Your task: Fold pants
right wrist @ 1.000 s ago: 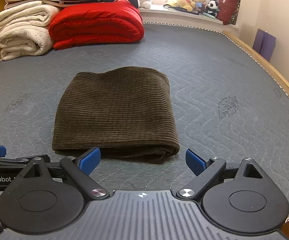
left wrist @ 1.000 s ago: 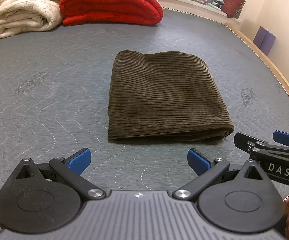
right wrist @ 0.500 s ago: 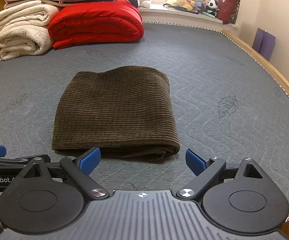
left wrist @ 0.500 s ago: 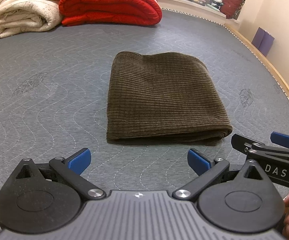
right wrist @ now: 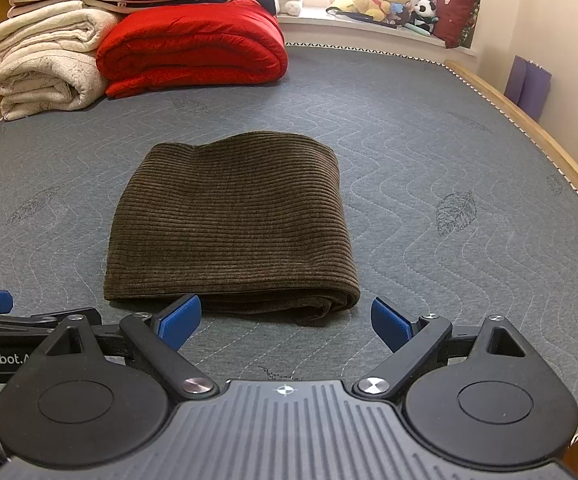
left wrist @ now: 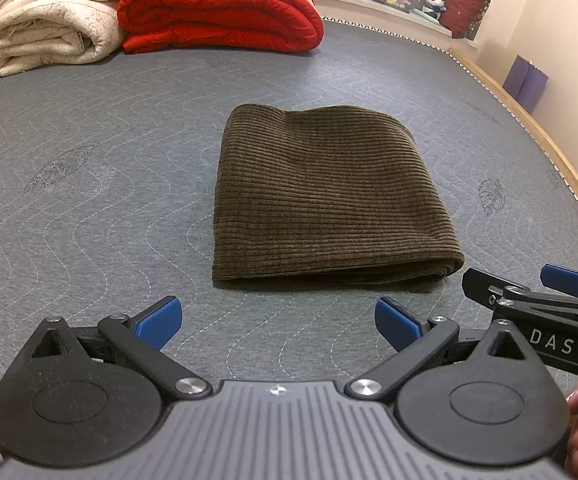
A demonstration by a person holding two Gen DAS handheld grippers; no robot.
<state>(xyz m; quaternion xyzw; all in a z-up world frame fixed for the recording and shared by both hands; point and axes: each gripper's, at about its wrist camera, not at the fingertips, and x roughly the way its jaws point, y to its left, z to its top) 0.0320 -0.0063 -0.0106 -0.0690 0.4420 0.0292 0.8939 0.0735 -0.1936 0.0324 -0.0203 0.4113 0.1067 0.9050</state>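
Note:
The brown corduroy pants lie folded into a compact rectangle on the grey quilted mattress, with the thick folded edge nearest me. They also show in the right wrist view. My left gripper is open and empty, just short of the pants' near edge. My right gripper is open and empty, close to the near right corner of the pants. The right gripper's side shows at the right of the left wrist view.
A folded red blanket and cream blankets are stacked at the far end of the mattress. Stuffed toys sit on the window sill. A wooden bed rail runs along the right edge.
Both grippers have drawn back slightly from the pants. The pants have not moved and both grippers stay open.

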